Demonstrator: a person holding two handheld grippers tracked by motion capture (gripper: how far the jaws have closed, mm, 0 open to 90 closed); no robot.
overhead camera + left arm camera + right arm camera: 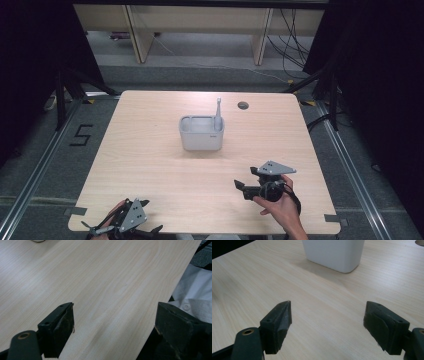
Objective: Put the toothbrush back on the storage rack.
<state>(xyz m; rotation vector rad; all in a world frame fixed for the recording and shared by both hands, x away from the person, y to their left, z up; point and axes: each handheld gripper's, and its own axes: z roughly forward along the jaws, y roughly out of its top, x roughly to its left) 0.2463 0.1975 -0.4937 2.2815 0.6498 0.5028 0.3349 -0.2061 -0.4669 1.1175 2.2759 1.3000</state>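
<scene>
Pale wooden table [150, 165] bears a grey caddy [201, 134] amid dark curtains [380, 75].

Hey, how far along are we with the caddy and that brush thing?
Looks done: the brush stands upright in the right end of the grey caddy at mid-table. In hand: nothing; the right gripper is open and empty, facing the caddy from short of it, and the left gripper is open at the table's near edge. Left: no other loose item is on the table.
</scene>
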